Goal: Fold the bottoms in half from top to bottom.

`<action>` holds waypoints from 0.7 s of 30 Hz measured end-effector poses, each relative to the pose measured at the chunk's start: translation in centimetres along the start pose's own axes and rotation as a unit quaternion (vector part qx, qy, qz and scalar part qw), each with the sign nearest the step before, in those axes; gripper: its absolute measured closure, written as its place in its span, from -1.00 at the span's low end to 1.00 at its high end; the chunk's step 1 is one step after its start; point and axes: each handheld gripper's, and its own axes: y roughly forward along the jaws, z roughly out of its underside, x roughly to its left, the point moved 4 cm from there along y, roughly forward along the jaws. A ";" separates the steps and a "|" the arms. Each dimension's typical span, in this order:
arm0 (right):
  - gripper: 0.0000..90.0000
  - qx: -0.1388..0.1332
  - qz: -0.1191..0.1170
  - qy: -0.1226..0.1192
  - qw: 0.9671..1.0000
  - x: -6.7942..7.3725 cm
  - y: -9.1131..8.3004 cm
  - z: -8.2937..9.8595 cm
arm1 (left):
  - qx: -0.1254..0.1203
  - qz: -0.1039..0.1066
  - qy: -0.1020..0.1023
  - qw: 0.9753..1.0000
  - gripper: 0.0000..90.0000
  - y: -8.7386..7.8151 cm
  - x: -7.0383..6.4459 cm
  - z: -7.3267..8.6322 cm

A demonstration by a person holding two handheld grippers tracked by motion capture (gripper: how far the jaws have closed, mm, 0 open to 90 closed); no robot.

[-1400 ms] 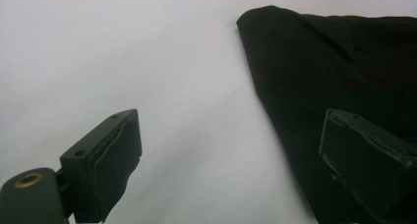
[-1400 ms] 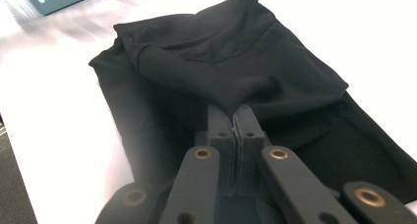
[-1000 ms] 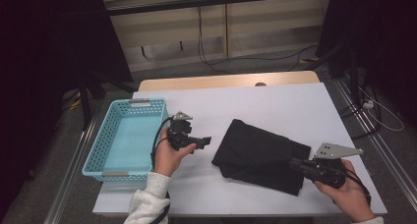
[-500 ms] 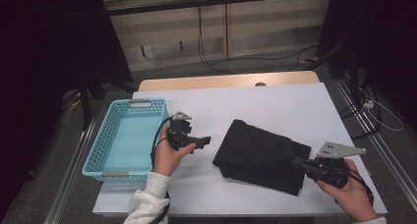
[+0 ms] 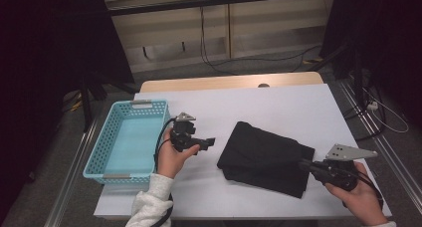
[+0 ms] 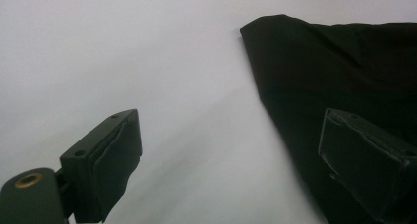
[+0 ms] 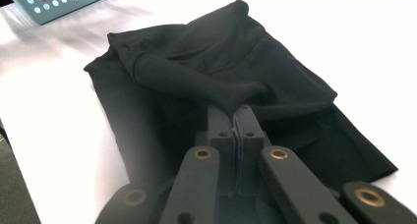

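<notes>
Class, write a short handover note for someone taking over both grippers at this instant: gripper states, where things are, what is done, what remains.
Right gripper: shut, pinching a fold of the folded black cloth garment at its near right edge.
Left gripper: open, empty, held above the white table just left of the garment.
Light blue perforated plastic basket: at the table's left edge, nothing in it.
Done: the garment lies folded and is gripped on one side.
Left, probably: take the other side with the left gripper and move the garment into the basket.

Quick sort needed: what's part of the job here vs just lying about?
In the job:
- black cloth, folded on the white table
- right gripper, shut on a pinch of the cloth
- left gripper, open beside the cloth

Lying about:
- blue basket, at the table's left
- floor cables
</notes>
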 end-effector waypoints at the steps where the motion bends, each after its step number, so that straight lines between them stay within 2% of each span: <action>1: 0.97 0.000 0.000 -0.001 1.000 0.1 -0.2 0.1 | 0.000 -0.001 -0.001 1.000 -0.80 0.0 0.0 0.0; 5: 0.97 0.000 -0.002 -0.013 1.000 0.7 -1.2 0.4 | -0.004 -0.004 0.000 1.000 -0.80 -0.1 -0.1 -0.1; 7: 0.77 0.004 -0.018 -0.010 1.000 0.8 -1.4 0.8 | -0.001 -0.003 0.004 1.000 -0.80 -0.1 -0.1 -0.1; 8: 0.61 -0.002 -0.011 -0.012 1.000 0.7 -1.5 0.9 | 0.003 -0.001 0.003 1.000 -0.80 0.0 -0.3 -0.1; 11: 0.54 -0.008 -0.007 -0.009 1.000 0.5 -1.5 0.3 | 0.005 0.000 0.008 1.000 -0.80 0.2 -0.5 -0.1; 13: 0.41 -0.004 0.010 -0.013 1.000 0.1 -1.1 0.0 | 0.005 0.000 0.007 1.000 -0.80 0.4 -0.6 -0.1; 15: 0.39 0.000 0.017 -0.013 1.000 -0.5 -0.4 -0.2 | 0.004 -0.002 0.008 1.000 -0.80 0.4 -0.7 -0.1; 20: 0.20 0.028 0.063 -0.004 0.998 -2.7 1.7 0.1 | 0.007 0.001 0.009 1.000 -0.80 0.2 -0.9 0.2; 21: 0.19 0.032 0.065 -0.003 0.997 -3.0 1.9 0.1 | 0.009 0.001 0.009 1.000 -0.80 0.2 -0.9 0.2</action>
